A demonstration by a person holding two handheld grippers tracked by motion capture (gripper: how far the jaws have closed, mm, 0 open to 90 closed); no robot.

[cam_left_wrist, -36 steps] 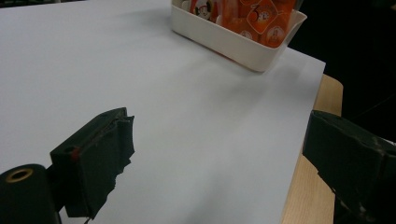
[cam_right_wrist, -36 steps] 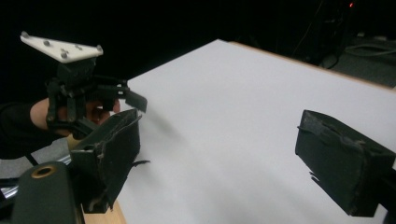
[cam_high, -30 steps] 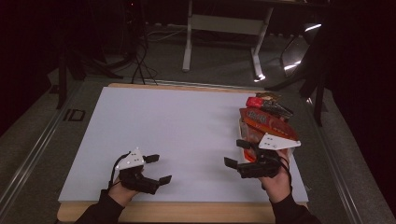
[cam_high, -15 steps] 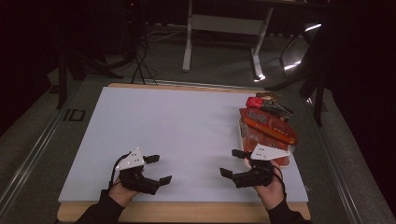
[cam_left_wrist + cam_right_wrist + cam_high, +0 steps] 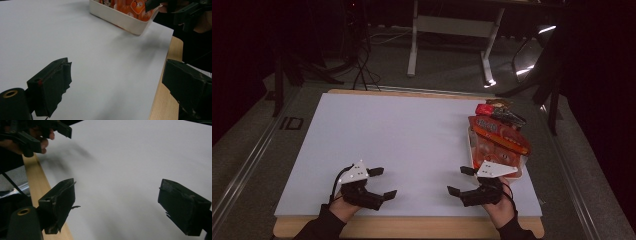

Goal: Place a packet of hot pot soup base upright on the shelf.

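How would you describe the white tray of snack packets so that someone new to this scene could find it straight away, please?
Start from the large white sheet covering the table, and follow it to its right-hand edge. There the white tray lies just beyond the right gripper, packed with orange and red snack packets. It is the one brightly coloured patch on the sheet, and the loose dark packets lie beyond its far end.

High view hangs above the near edge of the table (image 5: 412,145), looking forward and down. Both gripper views sit low and close over it, facing each other across that same white top.
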